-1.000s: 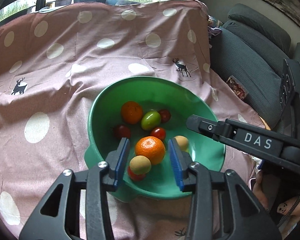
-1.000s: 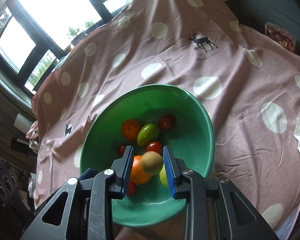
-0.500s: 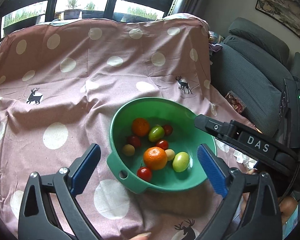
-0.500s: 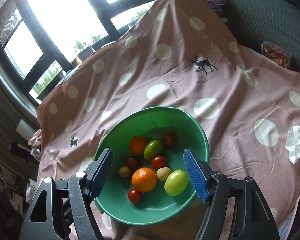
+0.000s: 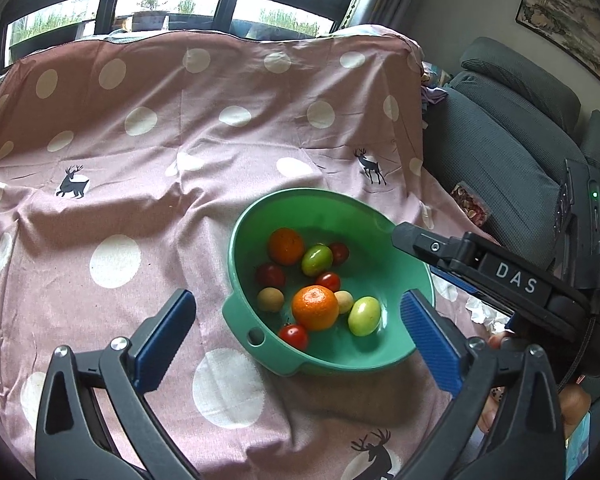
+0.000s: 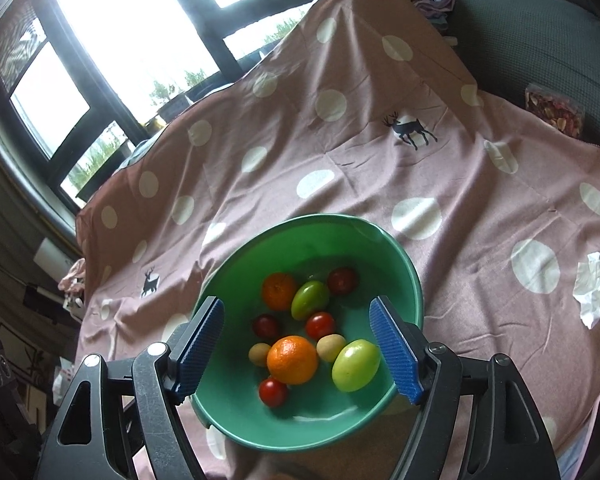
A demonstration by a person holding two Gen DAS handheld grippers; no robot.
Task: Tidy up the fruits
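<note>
A green bowl (image 5: pixel 380 220) sits on the pink dotted cloth and holds several fruits: two oranges (image 5: pixel 315 307), two green fruits (image 5: pixel 364 316), small tan fruits (image 5: pixel 271 299) and red tomatoes (image 5: pixel 293 336). The bowl also shows in the right wrist view (image 6: pixel 404 272), with the near orange (image 6: pixel 292 359) and a green fruit (image 6: pixel 355 365). My left gripper (image 5: pixel 296 340) is open and empty, held above the bowl's near rim. My right gripper (image 6: pixel 298 346) is open and empty above the bowl; it also shows in the left wrist view (image 5: pixel 452 256) at the right.
The pink cloth (image 5: pixel 160 152) covers the table up to a window at the back. A grey sofa (image 5: pixel 512 148) stands to the right. Crumpled white tissue (image 6: pixel 596 288) lies on the cloth right of the bowl. A snack packet (image 6: pixel 554 110) lies by the sofa.
Both grippers opened wide and pulled back up from the bowl. The tan fruit the right gripper held now lies in the bowl, as do the fruits between the left fingers.
</note>
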